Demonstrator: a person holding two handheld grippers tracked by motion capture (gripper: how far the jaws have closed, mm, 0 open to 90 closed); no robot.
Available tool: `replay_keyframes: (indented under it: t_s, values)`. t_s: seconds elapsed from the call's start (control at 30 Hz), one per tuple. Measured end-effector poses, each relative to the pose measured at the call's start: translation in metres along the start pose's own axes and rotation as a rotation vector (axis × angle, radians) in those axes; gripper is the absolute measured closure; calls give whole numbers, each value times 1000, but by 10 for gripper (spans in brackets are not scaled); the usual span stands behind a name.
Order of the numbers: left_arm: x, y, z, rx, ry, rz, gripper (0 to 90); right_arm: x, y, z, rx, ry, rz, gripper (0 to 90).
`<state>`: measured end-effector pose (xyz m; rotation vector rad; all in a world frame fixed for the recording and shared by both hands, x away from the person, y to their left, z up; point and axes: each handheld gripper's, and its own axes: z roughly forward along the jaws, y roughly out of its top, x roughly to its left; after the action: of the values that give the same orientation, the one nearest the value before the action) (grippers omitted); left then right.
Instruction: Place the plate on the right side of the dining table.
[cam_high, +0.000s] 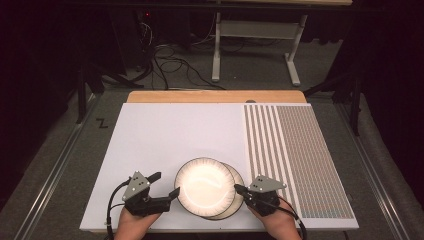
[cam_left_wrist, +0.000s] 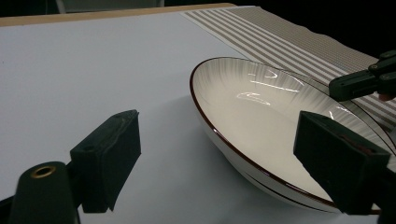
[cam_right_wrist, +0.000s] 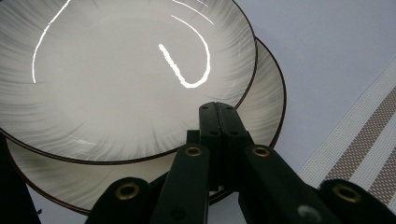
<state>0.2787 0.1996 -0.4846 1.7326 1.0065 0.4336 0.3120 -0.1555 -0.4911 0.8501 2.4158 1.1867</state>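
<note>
Two white plates with dark rims lie stacked and offset near the table's front edge. The upper plate (cam_high: 204, 186) (cam_left_wrist: 261, 112) (cam_right_wrist: 116, 79) sits to the left on the lower plate (cam_high: 237, 202) (cam_right_wrist: 264, 98). My left gripper (cam_high: 166, 183) (cam_left_wrist: 224, 133) is open just left of the upper plate, one pad (cam_left_wrist: 109, 158) over the white mat, the other pad (cam_left_wrist: 336, 165) over the plate's near rim. My right gripper (cam_high: 238, 189) (cam_right_wrist: 218, 109) is shut with nothing between its jaws, its tip above the lower plate, at the upper plate's right rim. It also shows far off in the left gripper view (cam_left_wrist: 362, 80).
A white mat (cam_high: 165, 130) covers the table's left and middle. A brown-and-white striped mat (cam_high: 295, 150) (cam_right_wrist: 369, 154) lies along the right side. The wooden table edge (cam_high: 215, 96) shows at the back. Beyond it are cables and a stand's legs on the floor.
</note>
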Motion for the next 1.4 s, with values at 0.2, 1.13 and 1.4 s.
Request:
replay_keyframes:
  t_s: [0.2,1.13,1.4]
  values:
    - [1,0,-1,-5,8,-6,155,-1,1,3,0,1,-3,900]
    - [10,10,10,128,-112,-194,176,6,6,13,22,46,-34,900]
    - [12,22,17,249,-139,-256,195,5,6,14,24,47,-32,900]
